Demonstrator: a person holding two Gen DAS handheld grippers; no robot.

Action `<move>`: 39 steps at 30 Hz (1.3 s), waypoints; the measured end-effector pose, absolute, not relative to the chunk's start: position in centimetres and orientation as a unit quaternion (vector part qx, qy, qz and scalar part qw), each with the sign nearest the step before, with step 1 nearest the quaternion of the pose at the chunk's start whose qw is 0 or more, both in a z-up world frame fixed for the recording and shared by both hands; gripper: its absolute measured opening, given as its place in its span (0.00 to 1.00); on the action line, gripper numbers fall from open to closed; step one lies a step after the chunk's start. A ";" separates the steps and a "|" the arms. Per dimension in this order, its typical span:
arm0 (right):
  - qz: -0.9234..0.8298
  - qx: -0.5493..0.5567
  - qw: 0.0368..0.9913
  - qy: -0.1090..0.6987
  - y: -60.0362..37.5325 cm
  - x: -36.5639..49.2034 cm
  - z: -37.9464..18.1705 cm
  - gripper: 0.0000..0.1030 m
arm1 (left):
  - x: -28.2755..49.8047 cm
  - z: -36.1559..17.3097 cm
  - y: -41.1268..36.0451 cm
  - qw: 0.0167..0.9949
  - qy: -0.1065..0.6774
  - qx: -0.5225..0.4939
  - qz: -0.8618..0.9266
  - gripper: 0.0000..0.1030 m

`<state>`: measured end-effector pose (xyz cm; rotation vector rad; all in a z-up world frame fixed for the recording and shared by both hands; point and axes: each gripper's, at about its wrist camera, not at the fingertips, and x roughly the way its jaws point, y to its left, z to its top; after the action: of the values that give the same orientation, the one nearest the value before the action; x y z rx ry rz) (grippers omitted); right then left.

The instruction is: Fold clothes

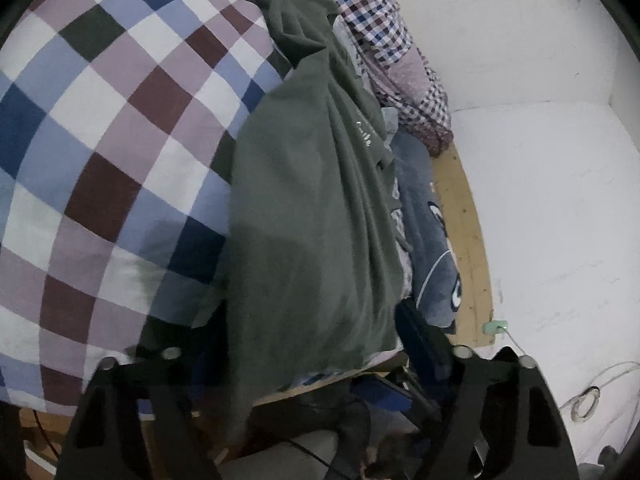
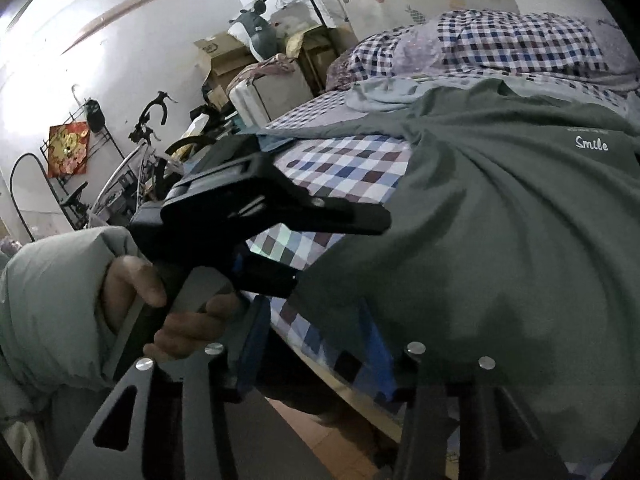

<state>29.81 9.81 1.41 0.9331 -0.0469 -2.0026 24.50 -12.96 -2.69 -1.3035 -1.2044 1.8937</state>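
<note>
Bed (image 1: 100, 128): checkered sheet, fills 9 to 12 o'clock of left wrist view.
Green shirt (image 1: 304, 216): bunched lengthwise along bed edge, hem hanging off at 6 o'clock; "Smile" print at 2 o'clock in right wrist view. Not lying as a neat fold.
Other clothes: blue printed garment (image 1: 432, 240) just beside it at 3 o'clock, checked shirt (image 1: 380, 28) at 1 o'clock.
Left gripper (image 2: 372, 220): tips together at shirt edge; probably pinching cloth, bite itself not visible.
Right gripper (image 2: 316, 360): fingers apart, shirt hem between them, no clamp.
Step tip: likely needs both hem corners held and pulled taut, wrinkles out before creasing.
Hidden: sleeves, collar, far hem; early or mid-fold, can't tell.
</note>
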 end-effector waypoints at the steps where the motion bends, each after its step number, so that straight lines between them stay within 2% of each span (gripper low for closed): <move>1: -0.810 0.378 0.447 -0.018 9.9 29.8 1.4 0.50 | 24.6 -2.7 -13.1 0.264 -0.444 -0.486 0.705 0.66; 2: -0.812 0.379 0.443 -0.020 10.1 29.6 1.3 0.51 | 24.5 -2.8 -13.0 0.258 -0.442 -0.489 0.706 0.60; 4: -0.816 0.381 0.435 -0.023 10.5 29.4 1.3 0.51 | 24.3 -3.0 -13.1 0.238 -0.434 -0.500 0.710 0.36; 5: -0.817 0.382 0.431 -0.026 10.7 29.3 1.2 0.51 | 24.2 -3.1 -13.0 0.228 -0.431 -0.506 0.712 0.31; 7: -0.820 0.383 0.425 -0.032 11.0 29.1 1.2 0.51 | 24.1 -3.5 -13.1 0.212 -0.428 -0.515 0.712 0.13; 11: -0.823 0.384 0.416 -0.034 11.3 28.9 1.2 0.51 | 24.7 -3.8 -13.4 0.192 -0.426 -0.522 0.714 0.03; 15: -0.825 0.385 0.411 -0.038 11.7 28.6 1.4 0.51 | 25.8 -2.7 -13.7 0.174 -0.419 -0.509 0.731 0.00; 27: -0.842 0.371 0.388 -0.049 15.8 28.3 4.2 0.51 | 31.7 1.4 -20.8 0.096 -0.452 -0.452 0.763 0.00; 33: -0.880 0.395 0.263 -0.034 24.8 26.7 6.5 0.51 | 32.9 3.8 -24.1 0.062 -0.458 -0.426 0.778 0.00; 39: -0.849 0.504 0.143 -0.070 34.2 25.3 3.8 0.54 | 32.6 4.9 -25.9 0.058 -0.462 -0.419 0.780 0.00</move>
<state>25.31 34.15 3.78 1.4527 -0.2023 -2.4482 32.59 -25.88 4.86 -1.2707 -1.3992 2.3637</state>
